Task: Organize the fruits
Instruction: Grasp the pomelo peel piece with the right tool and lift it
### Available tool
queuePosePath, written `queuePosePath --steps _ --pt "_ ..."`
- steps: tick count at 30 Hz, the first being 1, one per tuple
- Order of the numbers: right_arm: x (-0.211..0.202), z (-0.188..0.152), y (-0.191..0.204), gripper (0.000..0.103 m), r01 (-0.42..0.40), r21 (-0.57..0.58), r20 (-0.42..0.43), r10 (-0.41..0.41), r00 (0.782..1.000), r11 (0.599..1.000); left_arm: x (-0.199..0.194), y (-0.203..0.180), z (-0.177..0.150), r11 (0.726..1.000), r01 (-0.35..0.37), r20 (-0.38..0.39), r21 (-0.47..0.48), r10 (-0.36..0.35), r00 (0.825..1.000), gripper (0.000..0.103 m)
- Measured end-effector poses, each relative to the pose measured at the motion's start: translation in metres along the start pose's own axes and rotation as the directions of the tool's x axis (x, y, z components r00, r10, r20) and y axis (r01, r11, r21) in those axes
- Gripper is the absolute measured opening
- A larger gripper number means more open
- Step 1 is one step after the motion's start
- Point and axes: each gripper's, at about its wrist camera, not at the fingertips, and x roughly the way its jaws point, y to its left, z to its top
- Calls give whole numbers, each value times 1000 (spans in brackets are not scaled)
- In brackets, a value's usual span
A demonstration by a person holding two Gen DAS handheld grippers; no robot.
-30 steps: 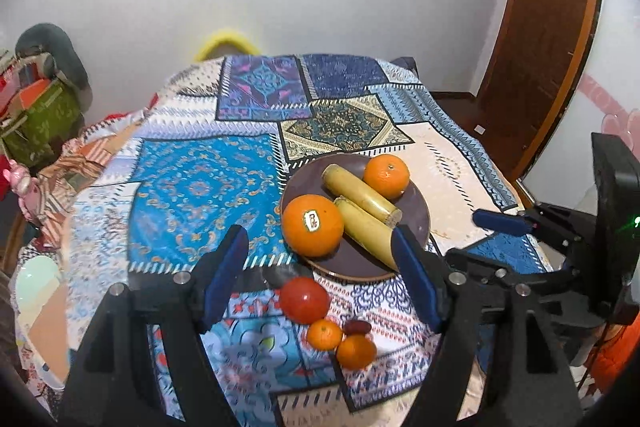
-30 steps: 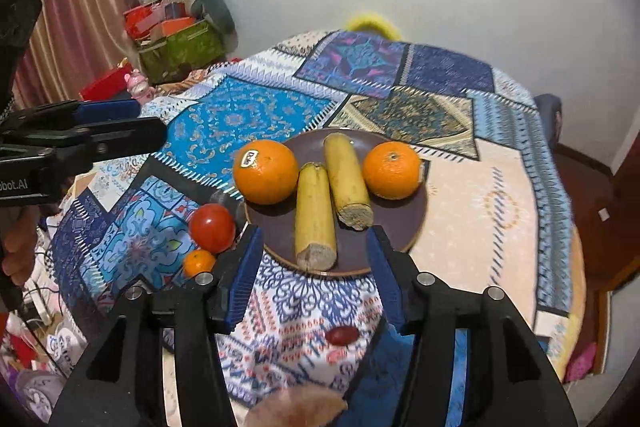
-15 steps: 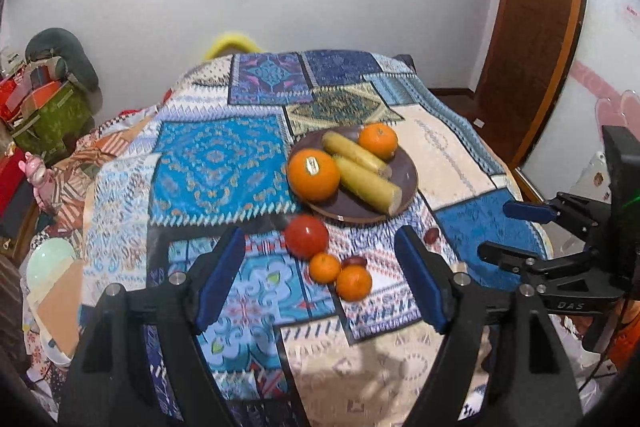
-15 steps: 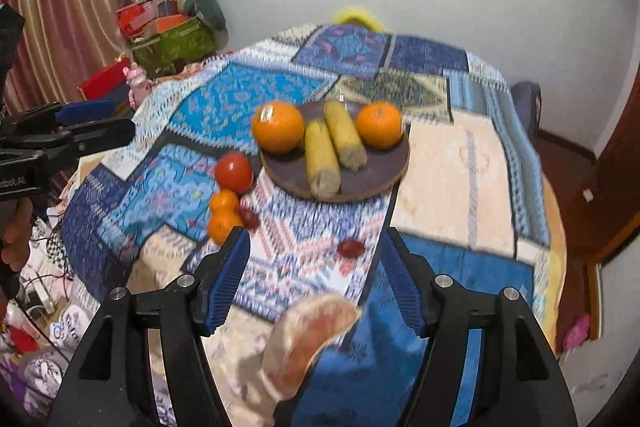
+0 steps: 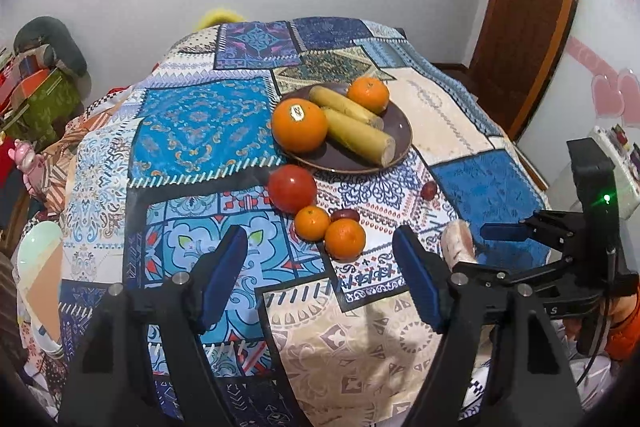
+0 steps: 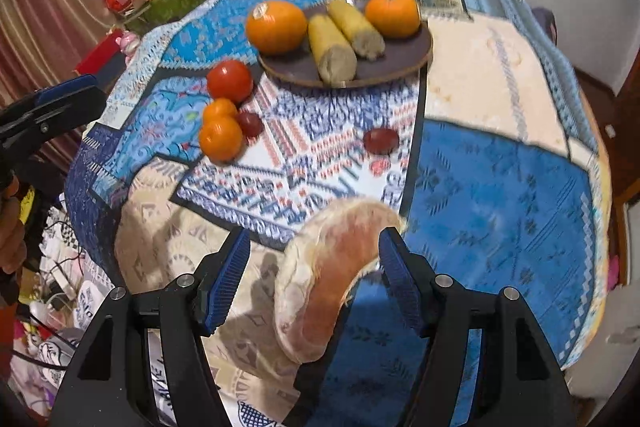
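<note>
The right gripper point(image 6: 314, 281) hangs low at the near edge of the table point(image 6: 500, 187), its blue fingers point(image 6: 224, 283) spread wide; a pale pink pomelo segment point(image 6: 332, 275) lies curved between them in the lower centre of the right wrist view, close to both pads, though whether either pad touches it I cannot tell; nothing is clamped. The left gripper point(image 5: 320, 275) also stands parted and empty, with its fingers point(image 5: 222, 275) framing the lower middle of its own view.

The brown plate point(image 5: 348, 163) sits above centre and carries a large orange point(image 5: 299, 125), a smaller orange point(image 5: 368, 95) and two peeled yellow pieces point(image 5: 352, 125), perhaps bananas. Loose on the cloth, just below the plate, are a tomato point(image 5: 292, 188), two mandarins point(image 5: 332, 231) touching each other, and a dark red date-like fruit point(image 5: 346, 215) beside them; a second one point(image 5: 429, 190) lies apart to the right.

The step in hand looks like the pick-up of the pomelo segment; next, the right fingers should close gently across its soft curved body, lift it, and carry it to a bare part of the plate; too firm a squeeze would likely crush it.
</note>
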Motion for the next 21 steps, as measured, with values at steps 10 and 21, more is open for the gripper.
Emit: queuePosePath --steps 10,21 --pt "17 -15 -6 62 -7 -3 -62 7 998 1000 20 4 -1 1000 -2 -25 11 2 1000 74" --pt "13 -8 -14 42 -5 -71 -30 3 1000 997 58 -4 0 997 41 -132 61 -32 991 74"
